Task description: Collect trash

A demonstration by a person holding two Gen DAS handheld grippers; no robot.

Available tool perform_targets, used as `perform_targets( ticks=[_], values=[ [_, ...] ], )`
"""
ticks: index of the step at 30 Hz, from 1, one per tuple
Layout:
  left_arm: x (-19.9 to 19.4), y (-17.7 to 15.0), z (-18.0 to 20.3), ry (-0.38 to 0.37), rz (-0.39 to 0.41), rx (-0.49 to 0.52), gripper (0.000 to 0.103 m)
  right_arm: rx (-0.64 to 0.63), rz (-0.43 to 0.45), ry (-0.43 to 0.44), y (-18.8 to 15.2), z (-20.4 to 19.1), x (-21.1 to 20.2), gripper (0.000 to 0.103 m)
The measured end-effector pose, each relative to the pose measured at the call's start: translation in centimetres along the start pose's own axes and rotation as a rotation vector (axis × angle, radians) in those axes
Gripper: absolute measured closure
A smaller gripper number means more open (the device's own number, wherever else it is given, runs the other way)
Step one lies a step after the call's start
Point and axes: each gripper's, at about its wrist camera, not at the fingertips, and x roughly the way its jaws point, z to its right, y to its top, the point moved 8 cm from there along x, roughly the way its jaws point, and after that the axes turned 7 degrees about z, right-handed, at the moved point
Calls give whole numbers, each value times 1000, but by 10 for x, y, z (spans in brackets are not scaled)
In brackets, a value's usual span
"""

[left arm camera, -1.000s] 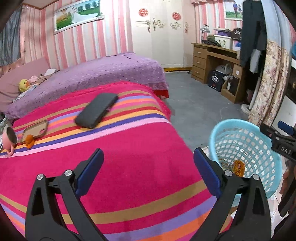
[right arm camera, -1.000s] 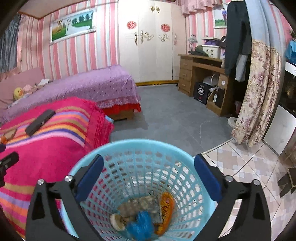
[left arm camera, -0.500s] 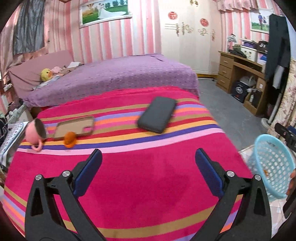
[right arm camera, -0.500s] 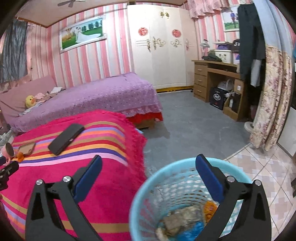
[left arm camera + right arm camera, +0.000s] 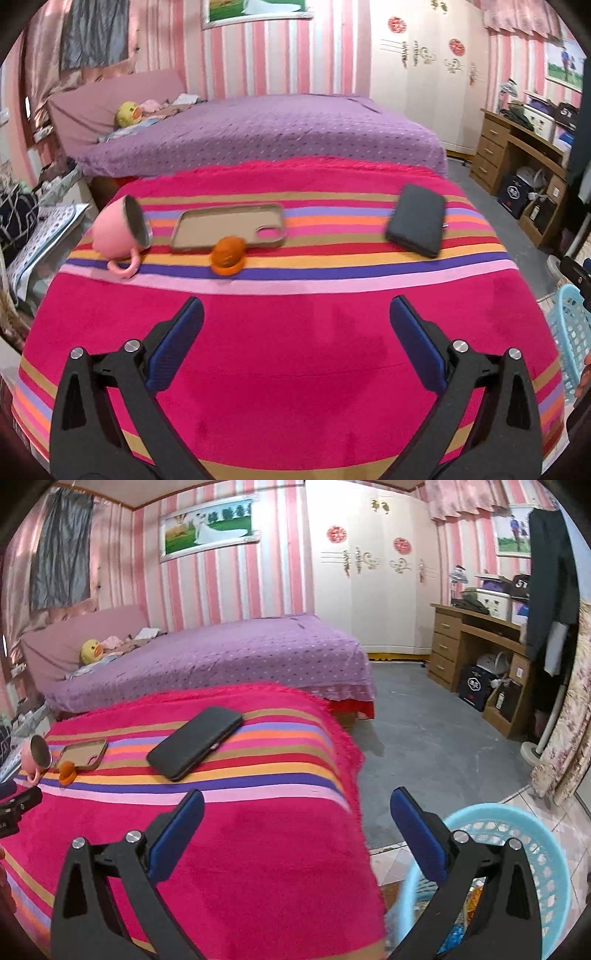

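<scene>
The left gripper (image 5: 295,325) hangs over the near part of a striped pink blanket (image 5: 295,369), its blue-padded fingers spread wide with nothing between them. Farther along the blanket, on the coloured stripes, lies a small orange piece of trash (image 5: 228,255), touching the near edge of a tan phone case (image 5: 229,227). To the left of the case a pink cup (image 5: 120,232) lies tipped on its side, and well to the right a black phone (image 5: 417,224) lies flat. The right gripper (image 5: 297,814) is likewise spread apart and empty, held above the blanket's right edge. Just beside it, on the tiled floor at the near right, stands a light blue basket (image 5: 546,849) with some scraps inside, partly hidden behind the gripper's right finger. A purple bed (image 5: 229,657) lies beyond the blanket.
</scene>
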Motion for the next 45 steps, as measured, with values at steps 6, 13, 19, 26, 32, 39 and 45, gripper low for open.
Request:
perform_targets(
  ticks=[6, 13, 19, 26, 32, 39, 45],
  values=[
    [16, -2, -44, 54, -23, -30, 6, -51, -32, 34, -9, -38, 16, 5],
    [52, 0, -98, 101, -68, -78, 6, -84, -70, 54, -12, -62, 44, 5],
    [82, 3, -109, 110, -91, -98, 7, -68, -112, 82, -13, -78, 70, 5],
    [106, 14, -73, 48, -96, -21, 26, -113, -118, 67, -12, -86, 84, 5],
    [123, 16, -66, -1, -127, -28, 54, -107, -128, 71, -11, -88, 92, 5],
    [125, 21, -68, -21, -116, -47, 75, -121, -131, 74, -11, -94, 96, 5],
    [108, 28, -75, -33, -80, -76, 76, -140, -118, 68, -10, -102, 92, 5]
  ],
)
